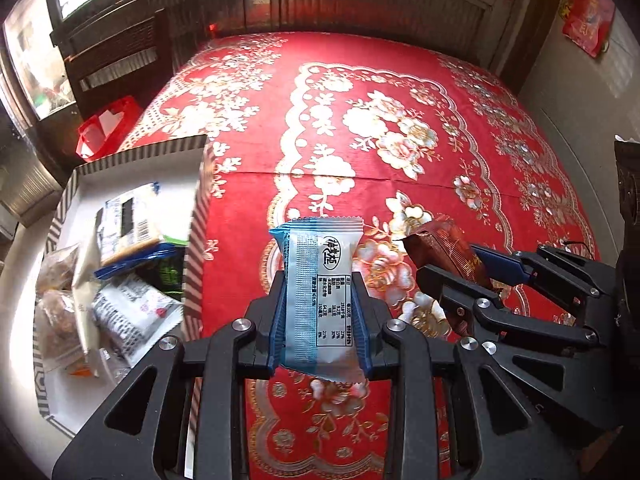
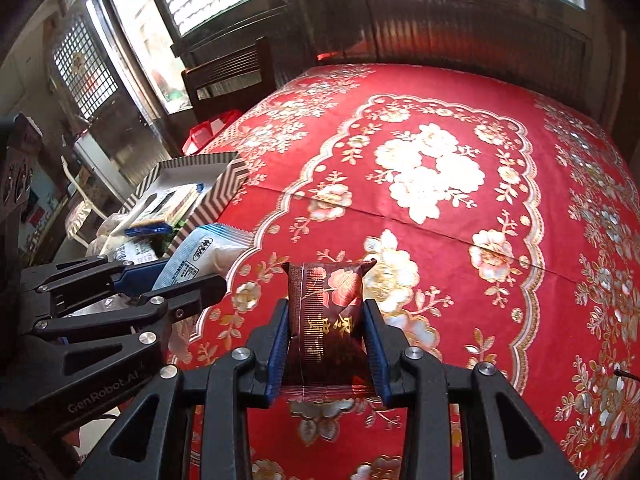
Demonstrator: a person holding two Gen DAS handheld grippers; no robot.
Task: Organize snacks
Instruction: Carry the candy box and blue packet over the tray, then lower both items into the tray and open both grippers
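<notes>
My left gripper [image 1: 320, 304] is shut on a white and blue snack packet [image 1: 320, 280], held above the red tablecloth; it also shows in the right wrist view [image 2: 204, 254]. My right gripper [image 2: 326, 320] is shut on a dark red snack packet [image 2: 326, 312] with a flower print; it shows at the right of the left wrist view [image 1: 448, 252]. A striped box [image 1: 198, 216] holding several snack packets stands at the left, beside the left gripper; it also shows in the right wrist view [image 2: 228, 184].
The table wears a red floral cloth [image 1: 400, 120]. A dark wooden chair [image 1: 116, 52] and a red bag [image 1: 104, 128] stand beyond the table's far left edge. A red bag hangs on the wall [image 1: 588, 16] at the right.
</notes>
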